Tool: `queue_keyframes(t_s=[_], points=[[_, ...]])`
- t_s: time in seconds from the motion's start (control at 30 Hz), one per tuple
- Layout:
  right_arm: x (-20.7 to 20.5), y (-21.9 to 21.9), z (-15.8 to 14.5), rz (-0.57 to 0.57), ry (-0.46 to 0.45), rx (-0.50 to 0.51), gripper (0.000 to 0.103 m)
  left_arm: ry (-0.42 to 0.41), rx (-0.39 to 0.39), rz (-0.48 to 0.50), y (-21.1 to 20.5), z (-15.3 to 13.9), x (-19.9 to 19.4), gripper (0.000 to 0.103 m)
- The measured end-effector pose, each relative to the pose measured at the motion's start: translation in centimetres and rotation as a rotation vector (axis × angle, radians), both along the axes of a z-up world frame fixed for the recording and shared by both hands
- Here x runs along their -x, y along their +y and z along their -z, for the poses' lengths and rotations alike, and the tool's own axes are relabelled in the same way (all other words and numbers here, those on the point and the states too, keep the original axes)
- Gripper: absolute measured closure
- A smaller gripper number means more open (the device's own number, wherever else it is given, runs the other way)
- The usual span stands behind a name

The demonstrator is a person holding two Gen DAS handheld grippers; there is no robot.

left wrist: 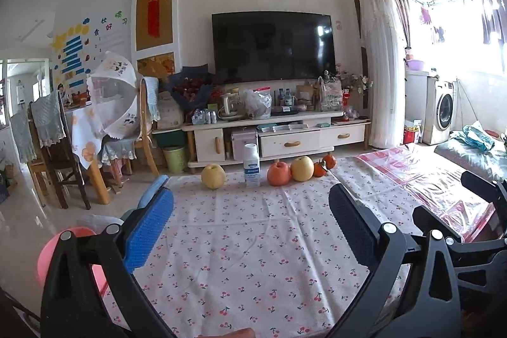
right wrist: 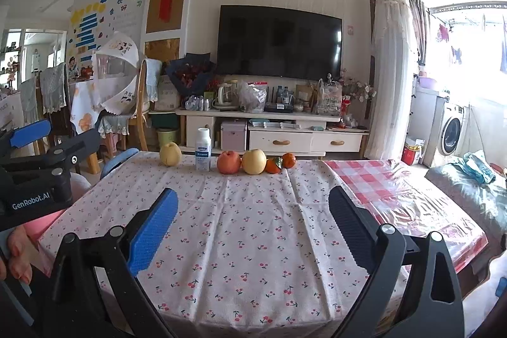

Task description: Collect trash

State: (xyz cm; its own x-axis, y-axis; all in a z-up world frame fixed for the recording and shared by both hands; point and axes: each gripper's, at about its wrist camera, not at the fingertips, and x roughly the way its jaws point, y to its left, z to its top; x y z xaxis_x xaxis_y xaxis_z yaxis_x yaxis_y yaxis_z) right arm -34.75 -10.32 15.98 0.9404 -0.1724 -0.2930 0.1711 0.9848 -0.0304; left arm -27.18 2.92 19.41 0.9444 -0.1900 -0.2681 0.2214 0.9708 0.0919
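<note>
- Left wrist view: the left hand-held gripper (left wrist: 250, 230) is spread wide and has hold of nothing, hovering above the near part of the bench (left wrist: 240, 258), which is covered in a cherry-print cloth.
- The right hand-held gripper (right wrist: 252, 232) is likewise wide apart and empty, above the same cloth and just right of the left one.
- Along the far edge of the bench stands a row: a yellow pear (right wrist: 170, 153) on the left, a white bottle (right wrist: 203, 149) upright just right of it, then a red apple (right wrist: 228, 162), a second pear (right wrist: 253, 161) and two tangerines (right wrist: 280, 162).
- Judging by the task, the bottle is the only likely trash here; the fruit looks whole and should probably stay. No scraps show on the cloth.
- A green bin (left wrist: 175, 159) stands on the floor beyond the bench, by the TV cabinet (left wrist: 279, 141); a pink rounded object (left wrist: 68, 246) sits low at the near left, and I cannot tell whether it is a bin.
- To do the reach well: approach the bottle level, with the pads either side of its body below the cap, keeping clear of the pear and apple beside it.
- Close gently, since a light, tall bottle may tip or crush, then lift straight up before carrying it away.
</note>
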Motion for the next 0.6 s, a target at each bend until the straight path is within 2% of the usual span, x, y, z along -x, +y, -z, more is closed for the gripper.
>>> queue_keyframes(t_s=[0.6], points=[[-0.07,-0.29,0.12,-0.007,0.013,-0.003,0.008,-0.003,-0.011,-0.006,0.05,0.27,-0.16,0.004]])
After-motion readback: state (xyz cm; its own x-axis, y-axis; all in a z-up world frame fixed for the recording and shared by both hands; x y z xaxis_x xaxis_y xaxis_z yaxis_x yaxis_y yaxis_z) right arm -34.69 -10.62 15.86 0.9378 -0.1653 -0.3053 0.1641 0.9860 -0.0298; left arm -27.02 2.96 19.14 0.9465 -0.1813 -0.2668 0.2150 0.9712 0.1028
